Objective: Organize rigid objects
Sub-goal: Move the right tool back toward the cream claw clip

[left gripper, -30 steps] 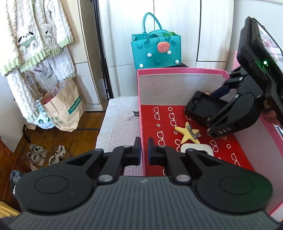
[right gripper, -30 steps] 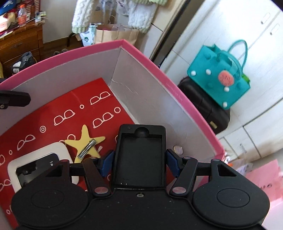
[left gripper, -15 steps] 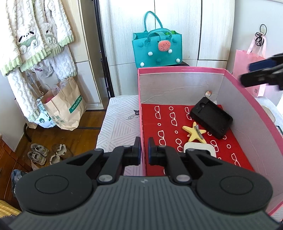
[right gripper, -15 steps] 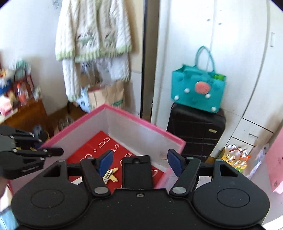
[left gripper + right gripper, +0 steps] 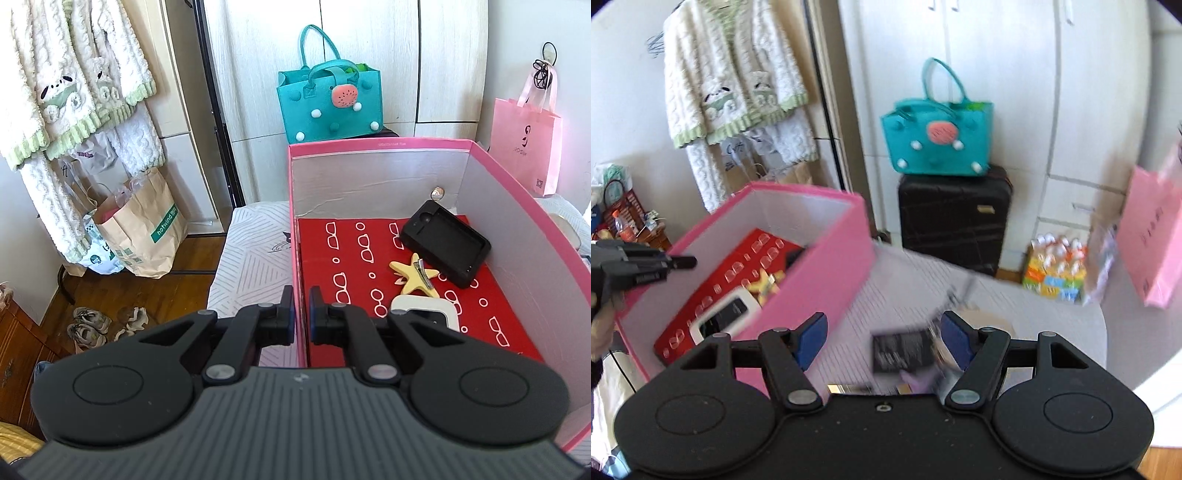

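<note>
Black case (image 5: 445, 247) lying flat on the red, glasses-printed floor of the pink box (image 5: 380, 143), toward the far right corner, open side up. Just beside its near edge: a yellow star hair clip (image 5: 413, 277), metal clasp up, touching or nearly touching the case. Nearer still, a white rounded frame (image 5: 421, 306) with a dark middle, partly hidden behind the tool fingers. A small round object (image 5: 437, 192) up against the box's far wall near the corner, too small to identify.

Left tool (image 5: 302, 317) clamped on the box's left wall, one finger outside and one inside, pads pinching the pink cardboard near its near end. From the right wrist view, seen reaching in from the left edge onto that same wall.

Right tool (image 5: 882, 328) outside the box, to its right, over the white-striped tabletop (image 5: 1015, 295). Jaws spread wide, blue pads bare, nothing gripped. Below and between the pads, on the tabletop, a flat black item (image 5: 903, 350), blurred, kind not readable. More small things around it, smeared by motion blur.

Behind the box: teal felt bag (image 5: 328, 107) on a black suitcase (image 5: 955, 218), against white cupboards. Pink paper bag (image 5: 524, 144) hanging at the right.
</note>
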Demonstrator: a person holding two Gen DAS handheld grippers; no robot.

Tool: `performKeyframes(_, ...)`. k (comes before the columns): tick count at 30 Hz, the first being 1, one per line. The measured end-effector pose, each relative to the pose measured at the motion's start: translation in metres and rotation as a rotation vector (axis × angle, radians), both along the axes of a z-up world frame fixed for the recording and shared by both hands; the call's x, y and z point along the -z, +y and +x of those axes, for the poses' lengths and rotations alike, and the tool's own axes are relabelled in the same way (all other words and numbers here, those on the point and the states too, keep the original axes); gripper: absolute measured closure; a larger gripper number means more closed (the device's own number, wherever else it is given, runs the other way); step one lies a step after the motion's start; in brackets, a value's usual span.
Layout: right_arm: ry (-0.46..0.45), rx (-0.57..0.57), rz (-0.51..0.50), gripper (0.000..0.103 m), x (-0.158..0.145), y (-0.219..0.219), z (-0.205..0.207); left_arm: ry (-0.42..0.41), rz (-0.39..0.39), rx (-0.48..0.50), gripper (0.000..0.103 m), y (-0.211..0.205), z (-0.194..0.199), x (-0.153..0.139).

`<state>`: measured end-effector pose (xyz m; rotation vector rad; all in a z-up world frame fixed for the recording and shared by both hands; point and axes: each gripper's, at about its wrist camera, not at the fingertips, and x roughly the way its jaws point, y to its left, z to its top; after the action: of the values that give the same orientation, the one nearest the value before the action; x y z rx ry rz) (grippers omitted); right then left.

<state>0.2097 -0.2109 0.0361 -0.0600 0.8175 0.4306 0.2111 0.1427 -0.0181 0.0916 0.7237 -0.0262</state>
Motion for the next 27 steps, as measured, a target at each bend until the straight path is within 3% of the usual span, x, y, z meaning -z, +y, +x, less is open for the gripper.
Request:
performKeyframes(5,0.035,0.041,-0.002,0.031,0.026,-0.019,-0.026,-0.005,-0.012,0.002,0.097,0.001,-0.001,-0.001)
performKeyframes(14,-0.037,0.07,-0.076,0.035,0.057,-0.038,-0.069,-0.007,-0.015,-0.007,0.097,0.002,-0.001,-0.001)
performKeyframes(27,0.001,0.116,-0.137,0.035,0.082,-0.058,-0.072,0.006,-0.016,-0.01,0.097,0.002,0.0,-0.001)
